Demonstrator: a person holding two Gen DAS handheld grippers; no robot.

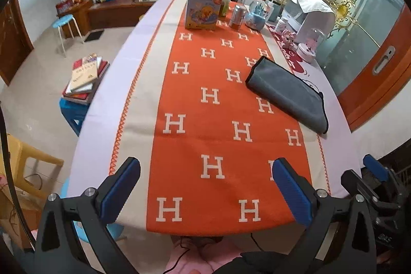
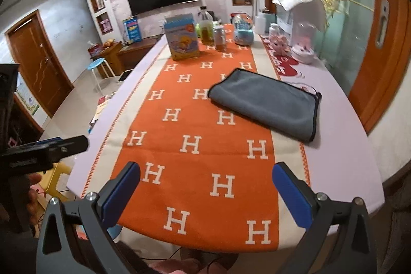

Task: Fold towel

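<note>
A grey towel [image 1: 287, 93] with a black hem lies folded into a flat rectangle on the right side of the table, half on the orange H-patterned runner [image 1: 218, 120]. It also shows in the right wrist view [image 2: 267, 103]. My left gripper [image 1: 205, 186] is open and empty, held over the table's near edge, well short of the towel. My right gripper [image 2: 205, 186] is open and empty, also over the near edge, with the towel ahead and to the right. The right gripper shows at the left view's right edge [image 1: 372, 179], the left gripper at the right view's left edge [image 2: 46, 148].
At the table's far end stand a blue box [image 1: 203, 7], a bottle [image 1: 224, 0], a can [image 1: 237, 16], a snow globe [image 1: 255, 17] and a white appliance [image 1: 308, 14]. A stack of books [image 1: 86, 78] sits on a stool left of the table. A glass door is at right.
</note>
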